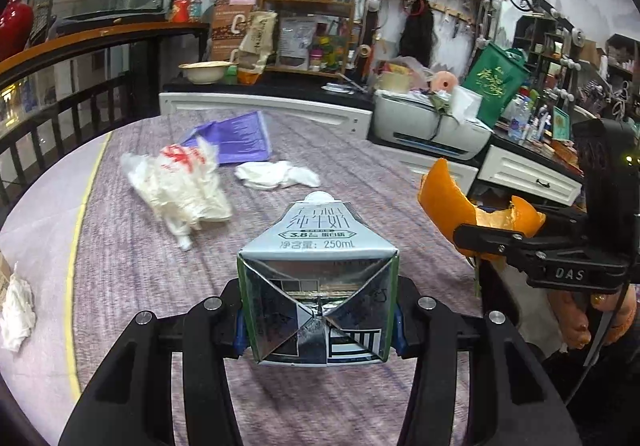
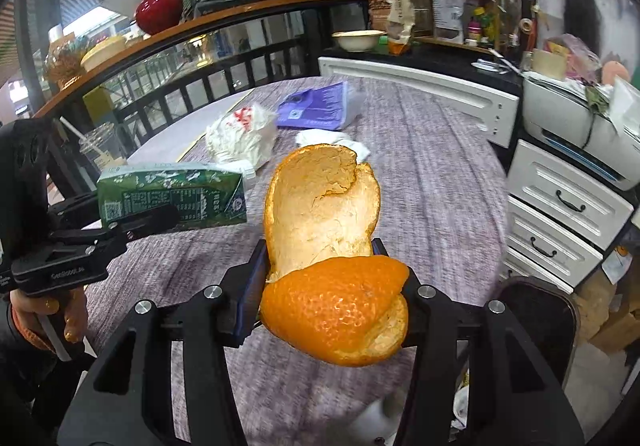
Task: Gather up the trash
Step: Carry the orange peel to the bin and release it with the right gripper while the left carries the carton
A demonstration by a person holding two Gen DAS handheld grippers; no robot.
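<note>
Both grippers were loaded. Clamped between the pads of the left gripper (image 1: pixel 319 320) was a small milk carton (image 1: pixel 318 282), held by its sides with the folded base toward the camera and the capped top pointing away, lifted clear of the table. To that gripper's right, the right gripper (image 2: pixel 332 296) was closed on a large piece of orange peel (image 2: pixel 326 246), its rind pinched between the pads and the pale inner side curling up and forward; it too hung above the surface, not resting on it.

So two pieces of trash appeared to be picked up but not yet dropped anywhere. No bin could be made out with certainty; a dark rounded rim (image 2: pixel 538 310) low to the right of the right gripper might have been one, but it was too cut off to tell.

Ahead of both tools, on the purple-grey tablecloth (image 1: pixel 360 149), more remained: a crumpled white plastic bag with red print (image 1: pixel 180 185) ahead and left of the carton, a wad of white tissue (image 1: pixel 276 173) just beyond the carton's top, and a flat purple plastic pouch (image 1: pixel 236 139) farther back. Another crumpled tissue (image 1: pixel 16 310) lay far to the left, off the cloth's edge.

By this reading the job was under halfway, with at least four items left.
</note>
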